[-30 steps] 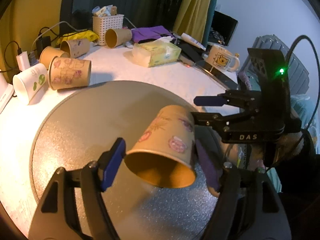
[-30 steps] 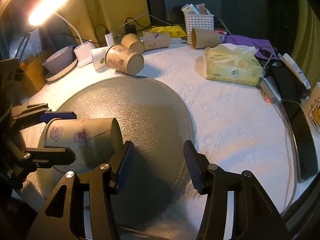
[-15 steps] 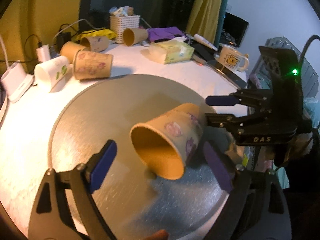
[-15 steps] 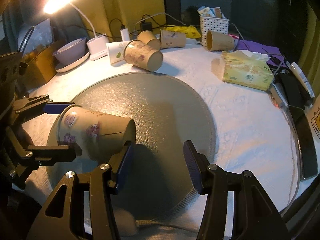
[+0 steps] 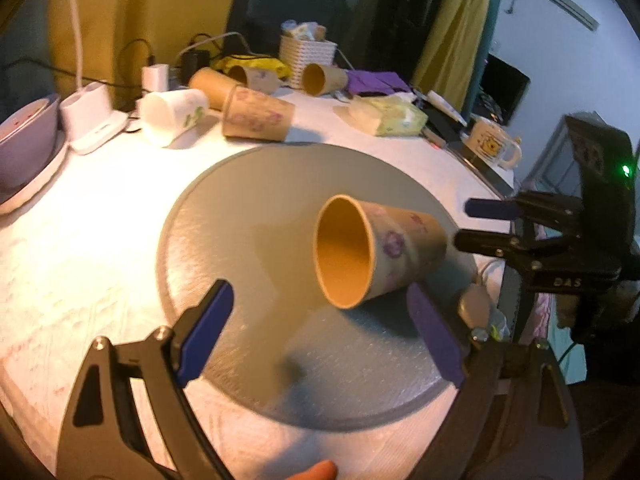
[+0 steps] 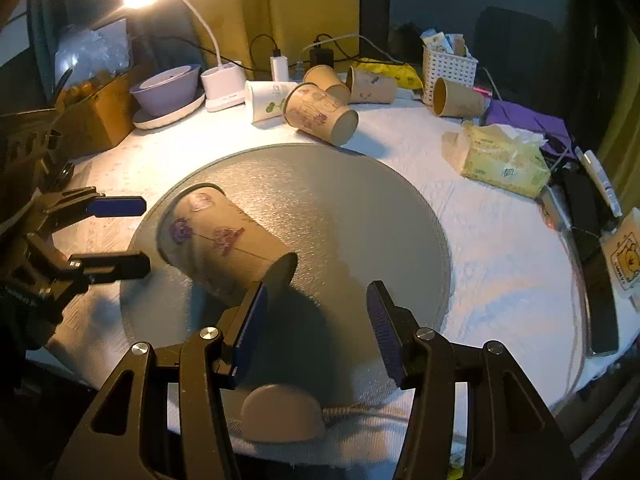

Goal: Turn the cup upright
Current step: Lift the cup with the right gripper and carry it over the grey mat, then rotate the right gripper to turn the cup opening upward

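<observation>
A brown paper cup with flower prints (image 5: 384, 254) lies on its side on the round grey mat (image 5: 248, 208), mouth toward the left wrist camera. It also shows in the right wrist view (image 6: 218, 246), its base toward the right gripper. My left gripper (image 5: 320, 332) is open and empty, its fingers spread wide just in front of the cup's rim. My right gripper (image 6: 316, 324) is open and empty, its left pad (image 6: 250, 326) close by the cup's base; whether it touches is unclear. The right gripper shows in the left wrist view (image 5: 532, 232).
Several paper cups (image 6: 320, 112) lie on their sides at the table's back, by a white basket (image 6: 448, 68), a tissue pack (image 6: 504, 160), a lamp base (image 6: 224, 84), a purple bowl (image 6: 166, 90). A mug (image 5: 494, 146) stands at the right edge. A tan puck (image 6: 282, 414) lies near the front.
The left gripper has let go of the cup, opened wide and pulled back. The cup has turned and now lies on its side on the mat.
</observation>
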A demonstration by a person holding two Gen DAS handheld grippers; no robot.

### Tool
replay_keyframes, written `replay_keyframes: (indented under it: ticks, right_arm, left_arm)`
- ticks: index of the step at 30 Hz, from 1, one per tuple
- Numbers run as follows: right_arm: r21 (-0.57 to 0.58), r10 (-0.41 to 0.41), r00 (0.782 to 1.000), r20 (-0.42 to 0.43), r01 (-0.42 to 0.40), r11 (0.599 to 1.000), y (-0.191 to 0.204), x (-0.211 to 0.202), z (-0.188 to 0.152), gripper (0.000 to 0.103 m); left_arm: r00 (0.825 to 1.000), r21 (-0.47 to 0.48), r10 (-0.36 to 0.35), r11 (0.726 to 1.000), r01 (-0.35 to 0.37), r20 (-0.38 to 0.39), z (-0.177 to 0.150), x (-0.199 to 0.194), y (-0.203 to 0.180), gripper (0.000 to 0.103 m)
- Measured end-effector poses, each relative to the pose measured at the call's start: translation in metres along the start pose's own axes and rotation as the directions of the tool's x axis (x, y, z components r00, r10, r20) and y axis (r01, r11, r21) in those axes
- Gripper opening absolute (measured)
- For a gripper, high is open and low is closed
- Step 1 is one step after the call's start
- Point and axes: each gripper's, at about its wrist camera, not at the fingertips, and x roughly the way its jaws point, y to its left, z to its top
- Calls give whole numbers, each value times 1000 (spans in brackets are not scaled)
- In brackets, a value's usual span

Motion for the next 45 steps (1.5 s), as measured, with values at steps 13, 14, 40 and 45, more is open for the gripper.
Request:
replay_keyframes:
  ticks: [13,14,40,45]
  right_arm:
    - [-109,7,1000,4,-7,994,31,-21,14,54]
    - [-119,11,1000,0,-11,993,33,-20,16,54]
    - [-414,-51,981,-186,-31,910,50,93,94,70]
    - [-467,-70,972,-224,-44,883,52,110,100,70]
  left_arm:
    - [995,-122,49,992,-38,87,-14,-37,19,90]
    - [994,-130,51,991,-39,93,-15,-38,20,90]
    - [991,-227,74,973,-47,115,-3,-12,53,90]
    - [993,-220,73,974,-52,89,-2,-1,58,90]
